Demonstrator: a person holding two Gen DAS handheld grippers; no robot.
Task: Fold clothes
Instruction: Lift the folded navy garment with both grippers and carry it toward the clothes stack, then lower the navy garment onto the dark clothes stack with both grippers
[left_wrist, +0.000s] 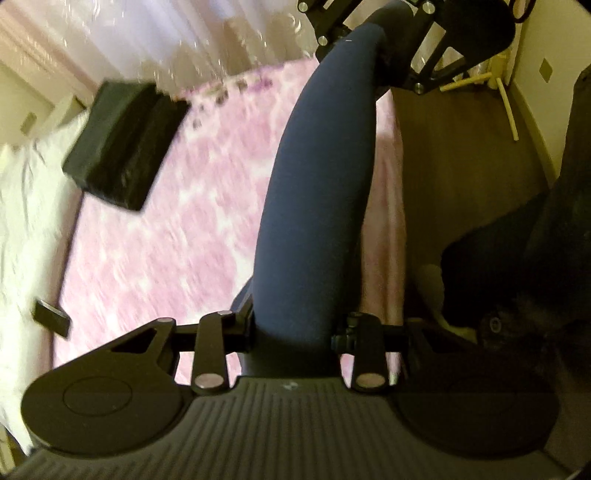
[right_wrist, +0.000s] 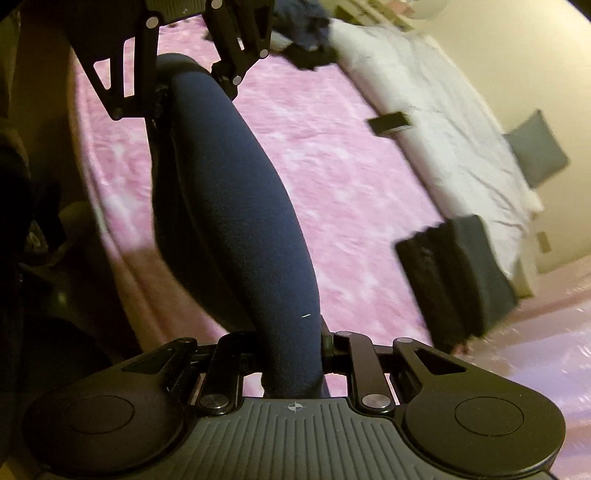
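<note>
A navy blue garment (left_wrist: 321, 177) hangs stretched in a thick band between my two grippers, above the pink blanket (left_wrist: 177, 229) on the bed. In the left wrist view my left gripper (left_wrist: 295, 332) is shut on its near end. My right gripper (left_wrist: 399, 44) grips the far end at the top. The right wrist view shows the same from the other side. There the right gripper (right_wrist: 291, 358) is shut on the garment (right_wrist: 236, 206), and the left gripper (right_wrist: 184, 74) holds the far end. The fingertips are hidden by cloth.
A folded black stack (left_wrist: 125, 144) (right_wrist: 454, 280) lies on the blanket. A small dark flat object (right_wrist: 389, 123) rests by the white duvet (right_wrist: 443, 122). Dark loose clothes (right_wrist: 310, 33) are piled at the far end. The wooden floor (left_wrist: 461, 166) runs along the bed's edge.
</note>
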